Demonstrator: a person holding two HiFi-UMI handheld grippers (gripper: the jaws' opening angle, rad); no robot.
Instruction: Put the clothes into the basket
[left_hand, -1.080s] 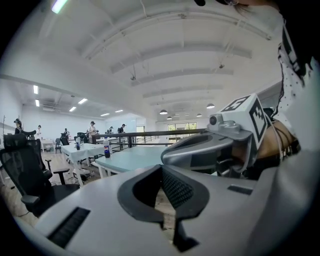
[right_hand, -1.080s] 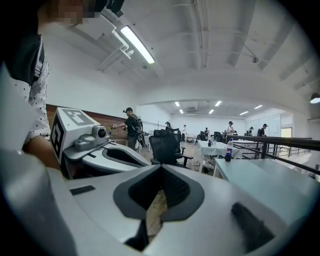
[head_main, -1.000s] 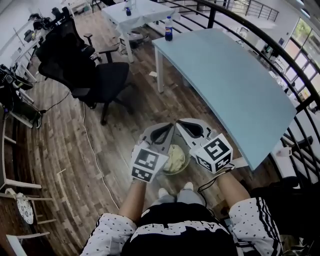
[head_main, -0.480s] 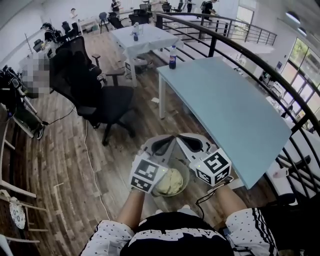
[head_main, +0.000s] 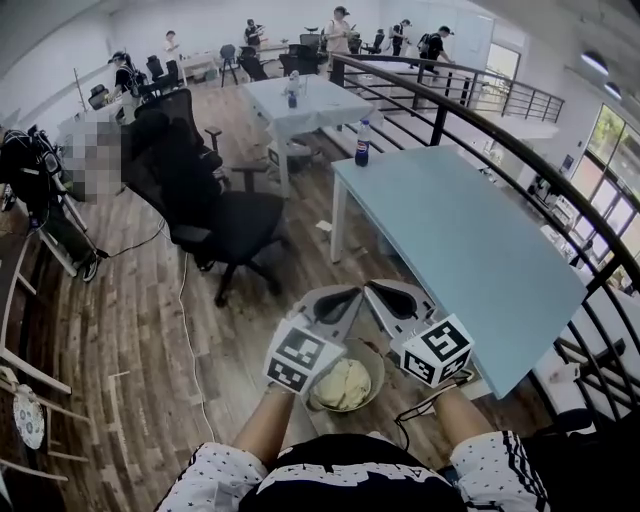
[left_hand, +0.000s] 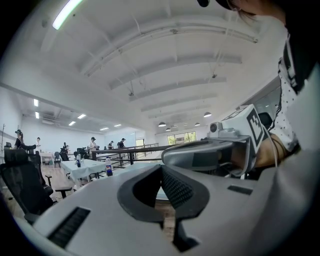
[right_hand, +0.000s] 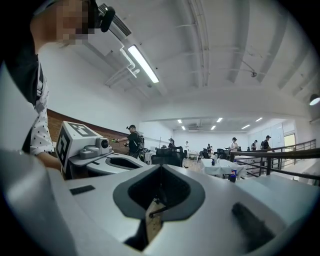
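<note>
My left gripper is shut tight, pad against pad, with nothing between them; only a strip of wooden floor shows through the slit behind the tips. My right gripper is closed as well and holds no cloth. A tan sliver shows in its slit, which I take for the floor too, though I cannot be sure. Both point out level, side by side, their tips nearly touching each other. Straight below my jaws, down by my feet, stands the basket, and a pale heap of clothes lies inside it, well under its rim as far as I can see. The clothes are well apart from either set of jaws. Past my tips and off to the right runs a long blue table, its top bare, with a bottle at its far corner. Out to the left of my tips is a black office chair, and farther on a white table and people standing about. I see no loose garment on the floor, the table or the chair, so I judge the putting-in done, or all but done. What lies behind me I cannot tell.
</note>
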